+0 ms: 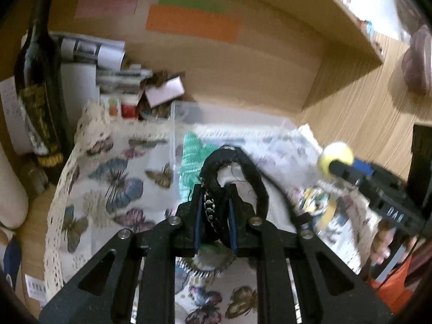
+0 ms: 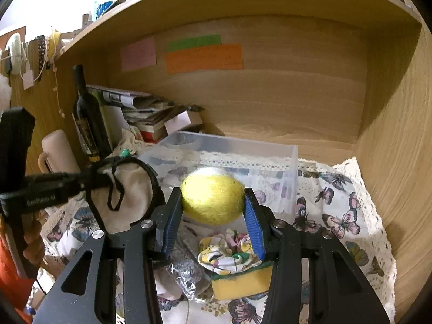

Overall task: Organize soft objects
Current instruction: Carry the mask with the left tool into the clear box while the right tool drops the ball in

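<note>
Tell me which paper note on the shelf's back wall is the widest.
The orange note: it stretches well beyond the green note directly above it and the pink note to its left.

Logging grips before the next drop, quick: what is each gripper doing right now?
Left gripper: shut on the black-edged cloth pouch.
Right gripper: shut on the yellow felt ball.

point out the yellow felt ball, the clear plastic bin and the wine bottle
yellow felt ball [image 2: 213, 198]: right wrist view, middle of its front.
clear plastic bin [image 2: 293, 162]: right wrist view, right wall.
wine bottle [image 2: 86, 118]: right wrist view, its label.
</note>
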`<state>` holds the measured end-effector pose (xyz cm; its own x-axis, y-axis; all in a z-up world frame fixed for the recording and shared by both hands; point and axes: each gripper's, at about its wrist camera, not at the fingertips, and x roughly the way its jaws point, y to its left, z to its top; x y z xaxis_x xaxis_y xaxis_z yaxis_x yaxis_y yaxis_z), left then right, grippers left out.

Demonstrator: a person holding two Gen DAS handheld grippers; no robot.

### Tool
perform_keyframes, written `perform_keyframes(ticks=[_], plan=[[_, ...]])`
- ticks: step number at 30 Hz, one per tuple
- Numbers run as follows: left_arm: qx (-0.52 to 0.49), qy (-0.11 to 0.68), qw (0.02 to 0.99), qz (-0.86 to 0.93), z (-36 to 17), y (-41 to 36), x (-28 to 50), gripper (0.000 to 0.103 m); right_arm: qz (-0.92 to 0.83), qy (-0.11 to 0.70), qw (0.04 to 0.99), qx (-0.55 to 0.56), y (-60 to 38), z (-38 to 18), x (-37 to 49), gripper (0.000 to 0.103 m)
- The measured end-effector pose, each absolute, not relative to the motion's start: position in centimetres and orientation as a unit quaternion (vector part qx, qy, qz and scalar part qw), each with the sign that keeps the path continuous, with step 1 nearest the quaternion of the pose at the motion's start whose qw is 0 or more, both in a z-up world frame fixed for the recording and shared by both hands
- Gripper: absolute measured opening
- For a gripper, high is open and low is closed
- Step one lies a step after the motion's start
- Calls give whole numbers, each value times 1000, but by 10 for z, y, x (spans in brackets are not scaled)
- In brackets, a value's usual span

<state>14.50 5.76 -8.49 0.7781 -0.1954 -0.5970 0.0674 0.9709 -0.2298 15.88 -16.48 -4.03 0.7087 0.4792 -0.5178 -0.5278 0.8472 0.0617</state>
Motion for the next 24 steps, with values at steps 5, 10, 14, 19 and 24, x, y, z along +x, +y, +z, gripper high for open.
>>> perform_keyframes(ticks=[5,10,14,19,24], plan=[[-94,359,927,-56,-104,61,144,17,281,274,919,-44,-163,-46,160,41],[-89,363,927,-43,-106,64,142,19,285,277,916,-48,-161,-49,159,41],[-78,337,937,-51,-94,59,137,18,284,278,916,-50,-161,-51,159,41],[-64,307,947,-65,-73,48,130,14,279,275,919,-49,-164,-48,161,41],[-59,277,957,-69,-51,42,135,13,275,263,924,-44,-168,-40,162,41]])
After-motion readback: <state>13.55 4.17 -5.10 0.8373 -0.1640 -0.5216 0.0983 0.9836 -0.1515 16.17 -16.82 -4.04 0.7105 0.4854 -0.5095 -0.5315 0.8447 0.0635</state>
